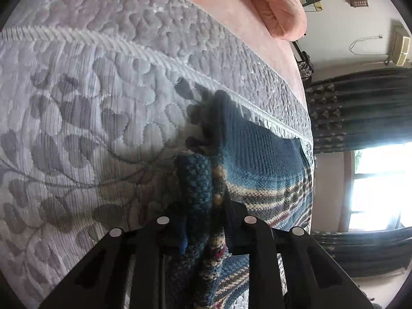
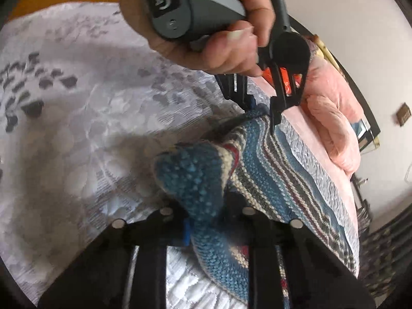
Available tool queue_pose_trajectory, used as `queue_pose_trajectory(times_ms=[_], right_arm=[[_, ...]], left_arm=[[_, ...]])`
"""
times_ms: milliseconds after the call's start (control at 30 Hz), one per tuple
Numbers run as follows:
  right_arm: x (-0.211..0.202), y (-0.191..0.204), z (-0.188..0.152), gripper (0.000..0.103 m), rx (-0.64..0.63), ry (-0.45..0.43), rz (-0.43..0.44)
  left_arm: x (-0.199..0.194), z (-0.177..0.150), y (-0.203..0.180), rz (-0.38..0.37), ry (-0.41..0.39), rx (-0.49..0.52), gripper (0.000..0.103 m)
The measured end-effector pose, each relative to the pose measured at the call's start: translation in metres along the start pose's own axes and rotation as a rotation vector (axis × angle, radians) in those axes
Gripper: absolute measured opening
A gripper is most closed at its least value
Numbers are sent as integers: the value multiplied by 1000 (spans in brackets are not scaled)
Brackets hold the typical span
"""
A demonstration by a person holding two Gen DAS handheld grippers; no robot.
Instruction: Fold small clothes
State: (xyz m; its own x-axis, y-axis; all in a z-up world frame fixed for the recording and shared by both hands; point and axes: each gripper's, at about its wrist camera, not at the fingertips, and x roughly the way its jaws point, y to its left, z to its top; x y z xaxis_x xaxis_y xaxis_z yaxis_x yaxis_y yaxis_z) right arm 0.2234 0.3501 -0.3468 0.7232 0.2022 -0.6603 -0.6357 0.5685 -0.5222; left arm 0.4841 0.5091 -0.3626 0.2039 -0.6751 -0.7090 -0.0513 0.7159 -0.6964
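Note:
A small knitted garment [image 1: 260, 159] in blue with cream, grey and red stripes lies partly on the grey quilted bedspread [image 1: 85, 108]. My left gripper [image 1: 206, 221] is shut on a bunched edge of it. In the right wrist view my right gripper [image 2: 206, 213] is shut on another bunched blue edge of the garment [image 2: 270, 159]. The left gripper [image 2: 260, 108] shows there too, held by a person's hand [image 2: 219, 49], pinching the garment's far edge. The cloth is lifted between both grips.
A pink sheet [image 1: 257, 25] and a rolled pink blanket [image 1: 278, 2] lie beyond the quilt. The bed's edge, dark curtains [image 1: 360, 118] and a bright window [image 1: 381, 188] are at the right. Open quilt [image 2: 77, 103] spreads to the left.

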Motion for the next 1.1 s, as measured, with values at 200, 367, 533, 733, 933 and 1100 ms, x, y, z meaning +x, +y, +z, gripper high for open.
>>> queue_pose_trajectory(times_ms=[200, 367, 533, 733, 933, 1100], right_arm=[[-18, -22, 6, 12, 68, -25, 10], [-30, -41, 11, 11, 108, -40, 12], [-40, -58, 14, 11, 143, -58, 7], [-50, -70, 16, 11, 174, -70, 8], [-58, -82, 15, 11, 201, -82, 5], [-66, -96, 14, 11, 237, -90, 6]], left_arm=[[-10, 5, -26, 44, -3, 19, 20], [-17, 7, -45, 74, -5, 37, 20], [-22, 11, -65, 105, -4, 60, 20], [-27, 14, -84, 128, -4, 86, 20], [-29, 16, -98, 153, -5, 101, 20], [-32, 18, -111, 183, -5, 102, 20]])
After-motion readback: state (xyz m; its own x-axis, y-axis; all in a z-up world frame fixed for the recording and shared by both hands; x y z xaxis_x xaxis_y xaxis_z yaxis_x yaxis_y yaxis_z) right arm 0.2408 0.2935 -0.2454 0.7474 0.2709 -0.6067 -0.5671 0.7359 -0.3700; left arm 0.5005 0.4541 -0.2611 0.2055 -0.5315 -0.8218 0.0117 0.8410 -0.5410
